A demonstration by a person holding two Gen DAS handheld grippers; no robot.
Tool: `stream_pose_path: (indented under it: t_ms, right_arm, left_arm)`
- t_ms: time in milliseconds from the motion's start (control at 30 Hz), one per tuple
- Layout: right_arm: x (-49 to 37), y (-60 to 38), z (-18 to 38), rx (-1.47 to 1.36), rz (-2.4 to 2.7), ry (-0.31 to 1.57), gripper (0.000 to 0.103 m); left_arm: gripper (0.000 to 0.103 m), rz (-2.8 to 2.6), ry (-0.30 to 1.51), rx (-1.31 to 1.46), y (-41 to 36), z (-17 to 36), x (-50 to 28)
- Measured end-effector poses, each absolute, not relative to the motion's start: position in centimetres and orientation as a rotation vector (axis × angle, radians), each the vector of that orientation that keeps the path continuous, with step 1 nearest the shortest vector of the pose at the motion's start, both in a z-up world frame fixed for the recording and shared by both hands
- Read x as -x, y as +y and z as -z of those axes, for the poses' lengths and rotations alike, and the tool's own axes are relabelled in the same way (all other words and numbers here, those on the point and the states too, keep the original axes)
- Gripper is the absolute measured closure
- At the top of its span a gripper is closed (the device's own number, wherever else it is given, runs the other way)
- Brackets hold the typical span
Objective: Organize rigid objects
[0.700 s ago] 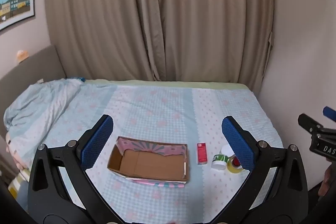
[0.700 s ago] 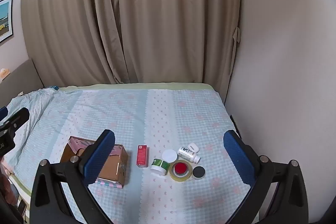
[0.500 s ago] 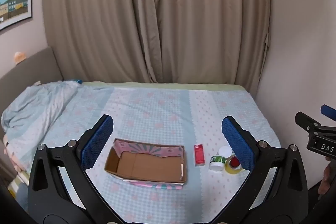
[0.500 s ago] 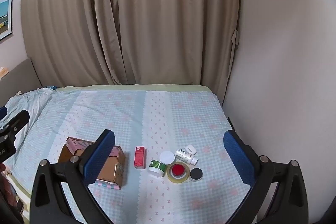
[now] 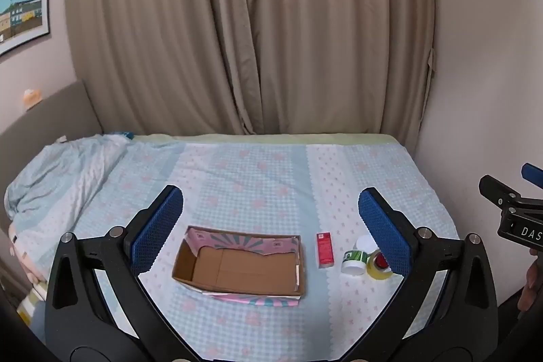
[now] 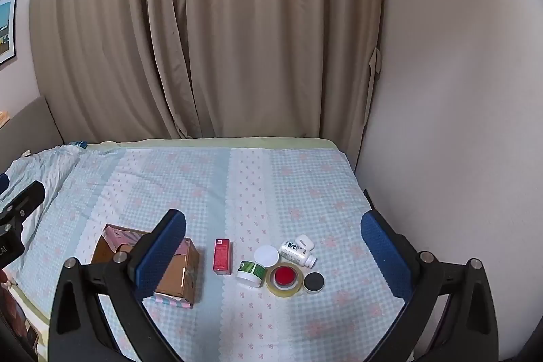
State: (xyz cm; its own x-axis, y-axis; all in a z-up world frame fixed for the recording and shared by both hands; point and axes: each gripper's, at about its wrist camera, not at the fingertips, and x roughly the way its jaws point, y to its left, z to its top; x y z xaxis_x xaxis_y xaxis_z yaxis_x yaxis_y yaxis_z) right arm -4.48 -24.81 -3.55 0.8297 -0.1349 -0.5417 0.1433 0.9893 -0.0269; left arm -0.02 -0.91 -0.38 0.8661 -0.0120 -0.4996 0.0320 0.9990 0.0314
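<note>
An open, empty cardboard box (image 5: 242, 270) lies on the bed; it also shows in the right wrist view (image 6: 176, 273). To its right lie a red carton (image 6: 222, 256), a green-labelled white jar (image 6: 251, 273), a white lid (image 6: 266, 255), a tape roll (image 6: 284, 280) ringing a red disc, a black lid (image 6: 313, 282), a white bottle (image 6: 297, 253) and a small white case (image 6: 304, 242). My left gripper (image 5: 269, 228) is open above the box. My right gripper (image 6: 273, 248) is open above the small items. Both are held high and empty.
The bed (image 6: 305, 192) has a blue checked sheet. A crumpled duvet (image 5: 57, 172) lies at the left. Beige curtains (image 5: 251, 33) hang behind. A wall (image 6: 458, 124) borders the bed's right side. A framed picture (image 5: 22, 5) hangs at the left.
Both grippers have drifted slightly back and up, so the box and small items sit a little lower in view. Nothing was grasped or moved.
</note>
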Motion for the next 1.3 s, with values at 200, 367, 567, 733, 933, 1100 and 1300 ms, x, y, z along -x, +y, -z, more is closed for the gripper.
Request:
stream_pose_path:
  t_ms: [200, 367, 567, 733, 933, 1100, 1300]
  right_arm:
    - [4.43, -24.89, 3.50, -0.019, 0.148, 0.576, 0.000]
    - [4.53, -24.77, 3.70, -0.018, 0.147, 0.575, 0.000]
    - [4.46, -24.64, 3.73, -0.018, 0.148, 0.576, 0.000]
    - [4.34, -24.61, 3.72, -0.020, 0.146, 0.579, 0.000]
    - [4.34, -24.58, 3.78, -0.021, 0.147, 0.579, 0.000]
    - [4.32, -24.52, 3.80, -0.018, 0.146, 0.580, 0.000]
    - [4.50, -24.45, 3.89, -0.014, 0.148, 0.585, 0.000]
  left_arm:
    - [0.000, 0.024, 0.524, -0.049, -1.19, 0.77, -0.02]
    - [0.000, 0.025, 0.525, -0.051, -1.19, 0.96, 0.03]
    - [0.000, 0.017, 0.521, -0.057, -0.90, 0.93, 0.24]
    - [0.000, 0.017, 0.524, -0.058, -0.79, 0.90, 0.24]
    - [0.000, 0.012, 0.528, -0.060, -0.74, 0.99, 0.09]
    - [0.001, 0.008, 0.531, -0.062, -0.67, 0.89, -0.05]
    - [0.000, 0.011, 0.533, -0.060, -0.71, 0.83, -0.06]
